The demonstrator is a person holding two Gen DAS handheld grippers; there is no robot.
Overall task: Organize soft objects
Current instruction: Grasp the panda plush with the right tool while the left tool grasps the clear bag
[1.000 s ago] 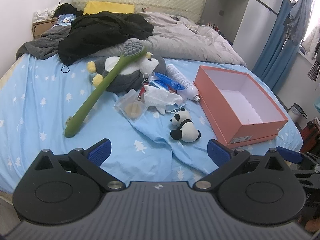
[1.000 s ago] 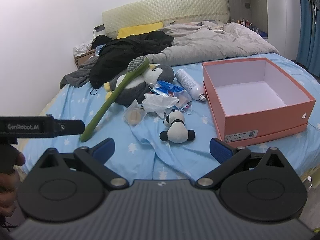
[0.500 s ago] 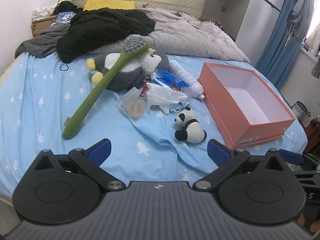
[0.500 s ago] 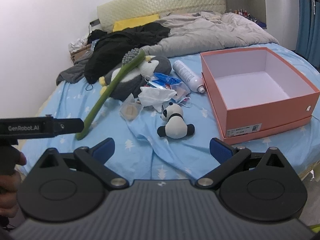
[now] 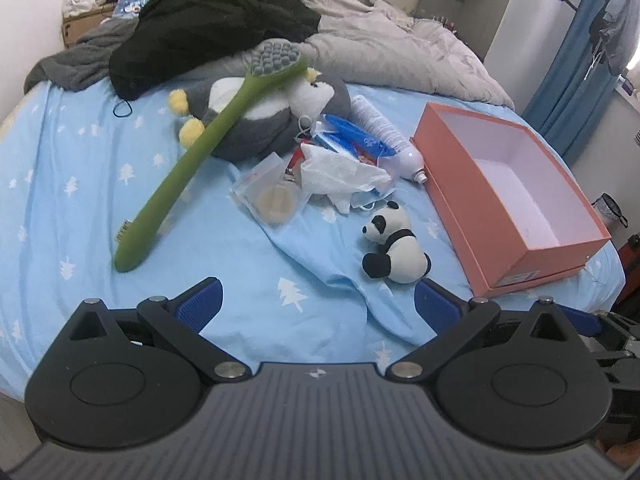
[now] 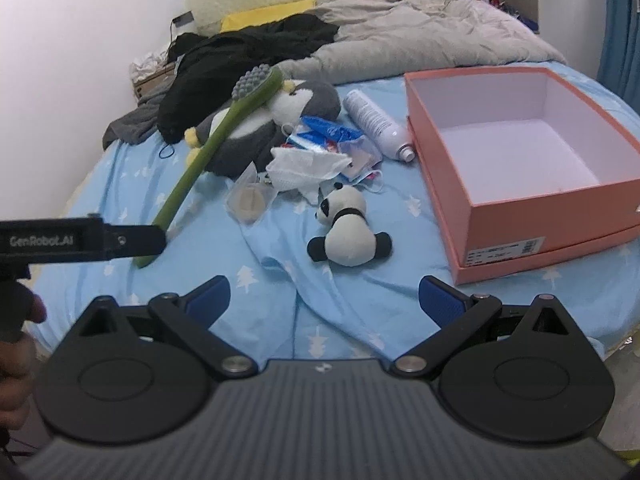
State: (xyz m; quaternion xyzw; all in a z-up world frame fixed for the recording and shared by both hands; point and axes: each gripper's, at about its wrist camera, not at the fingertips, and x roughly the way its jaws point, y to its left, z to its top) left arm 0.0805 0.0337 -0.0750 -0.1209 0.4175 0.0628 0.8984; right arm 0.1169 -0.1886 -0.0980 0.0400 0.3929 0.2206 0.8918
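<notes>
A small panda plush (image 5: pixel 394 250) (image 6: pixel 347 236) lies on the blue bedsheet, left of an open, empty orange box (image 5: pixel 508 196) (image 6: pixel 520 160). A grey penguin plush (image 5: pixel 260 120) (image 6: pixel 260 128) lies further back under a long green brush (image 5: pixel 208 148) (image 6: pixel 212 148). My left gripper (image 5: pixel 318 306) is open and empty, short of the panda. My right gripper (image 6: pixel 324 300) is open and empty, just in front of the panda. The left gripper's body shows at the left edge of the right wrist view (image 6: pixel 80 240).
A pile of small items sits between the plushes: white tissue (image 5: pixel 340 172), blue wrappers (image 5: pixel 352 136), a clear packet (image 5: pixel 272 196), a white spray bottle (image 5: pixel 388 136). Black clothing (image 5: pixel 208 36) and a grey duvet (image 5: pixel 400 60) lie at the bed's head. Blue curtains (image 5: pixel 576 80) hang at right.
Both grippers have moved forward toward the bed; the panda plush and box loom larger. Both stay open. Nothing on the bed has moved.
</notes>
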